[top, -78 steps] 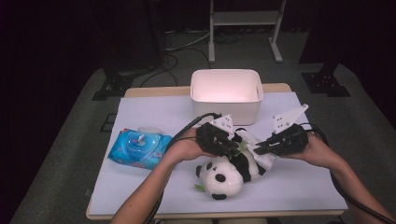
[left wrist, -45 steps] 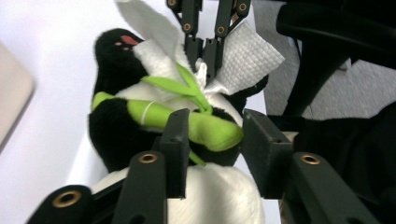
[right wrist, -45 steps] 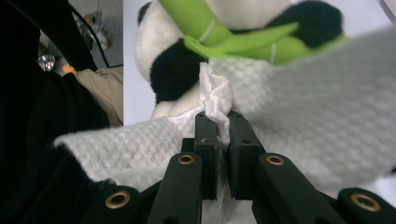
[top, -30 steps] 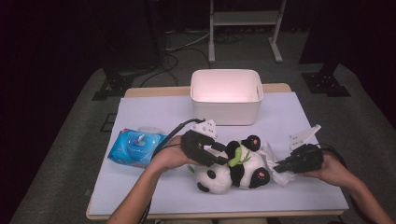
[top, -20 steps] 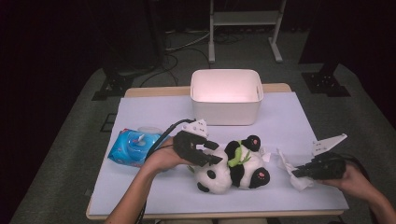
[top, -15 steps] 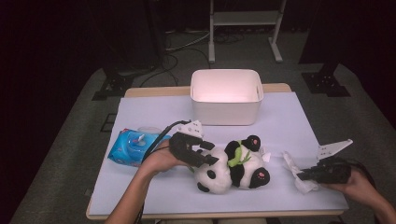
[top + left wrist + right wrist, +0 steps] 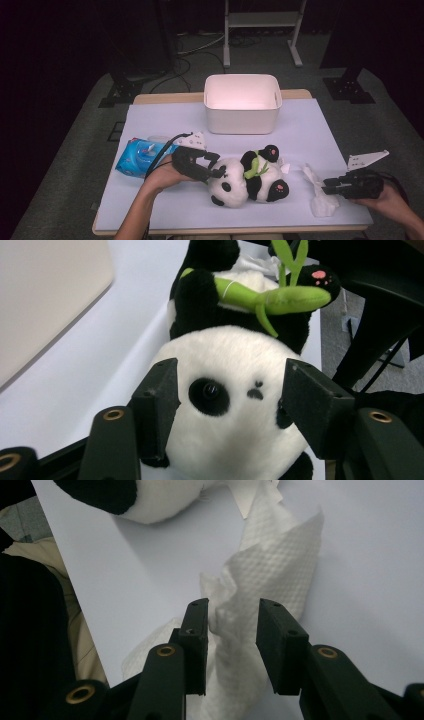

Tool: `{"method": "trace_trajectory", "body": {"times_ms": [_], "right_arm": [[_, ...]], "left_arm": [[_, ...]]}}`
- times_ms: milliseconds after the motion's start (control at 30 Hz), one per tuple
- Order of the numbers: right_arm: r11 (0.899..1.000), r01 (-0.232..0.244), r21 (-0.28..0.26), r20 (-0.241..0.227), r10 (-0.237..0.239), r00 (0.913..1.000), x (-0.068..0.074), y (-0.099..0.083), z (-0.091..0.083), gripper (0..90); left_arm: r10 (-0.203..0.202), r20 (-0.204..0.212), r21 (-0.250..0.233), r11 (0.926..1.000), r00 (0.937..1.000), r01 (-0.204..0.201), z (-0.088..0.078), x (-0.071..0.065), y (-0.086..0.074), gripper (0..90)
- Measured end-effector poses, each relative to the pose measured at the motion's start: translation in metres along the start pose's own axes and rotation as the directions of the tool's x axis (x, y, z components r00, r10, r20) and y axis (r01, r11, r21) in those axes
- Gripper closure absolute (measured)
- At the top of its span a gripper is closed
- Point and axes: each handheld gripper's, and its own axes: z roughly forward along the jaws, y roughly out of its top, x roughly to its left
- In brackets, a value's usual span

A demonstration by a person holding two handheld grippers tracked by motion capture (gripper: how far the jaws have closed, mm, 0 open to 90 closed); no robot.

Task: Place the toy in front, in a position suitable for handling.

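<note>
Left gripper (image 7: 225, 390): we see its jaws just widening, astride the plush panda (image 7: 235, 410) head, pads barely touching.
Right gripper (image 7: 232, 630): jaws just parted, crumpled tissue (image 7: 260, 605) loose between them.
Panda: mid-counter (image 7: 320, 130).
Around: white bin (image 7: 242, 102), wipes pack (image 7: 142, 155).

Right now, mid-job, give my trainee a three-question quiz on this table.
1. True or false: the toy panda lies inside the white bin.
2. What lies between the right gripper jaws? A) crumpled tissue B) wipes pack C) bamboo
3. Which part of the panda do the left gripper jaws flank?

Key: 1 false, it lies on the table. 2 A. 3 its head.
</note>
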Motion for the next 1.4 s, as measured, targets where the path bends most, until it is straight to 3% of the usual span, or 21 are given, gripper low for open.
{"method": "trace_trajectory", "body": {"times_ms": [233,633,900,1067,1400], "right_arm": [[0.999,0.030,-0.021,-0.005,-0.030,0.9995,0.002,0.014,-0.004,60.7],[0.993,0.104,-0.059,-0.036,-0.106,0.9937,0.005,0.060,-0.002,52.8],[0.988,0.145,-0.060,-0.057,-0.149,0.9872,0.007,0.092,0.006,48.8],[0.982,0.170,-0.083,-0.069,-0.175,0.9820,0.008,0.111,0.007,46.7],[0.975,0.214,-0.057,-0.087,-0.219,0.9719,0.007,0.150,0.021,43.3]], "left_arm": [[-0.018,-0.020,-0.013,0.9998,0.9996,0.018,-0.004,0.000,-0.010,36.8],[-0.043,-0.044,-0.021,0.9989,0.9981,0.042,-0.006,0.004,-0.023,30.3],[-0.030,-0.064,0.000,0.9996,0.9975,0.030,-0.007,0.004,-0.029,26.6],[-0.042,-0.060,-0.016,0.9990,0.9973,0.041,-0.009,0.007,-0.033,25.3],[-0.055,-0.087,-0.022,0.9983,0.9947,0.053,-0.012,0.008,-0.046,20.1]]}}
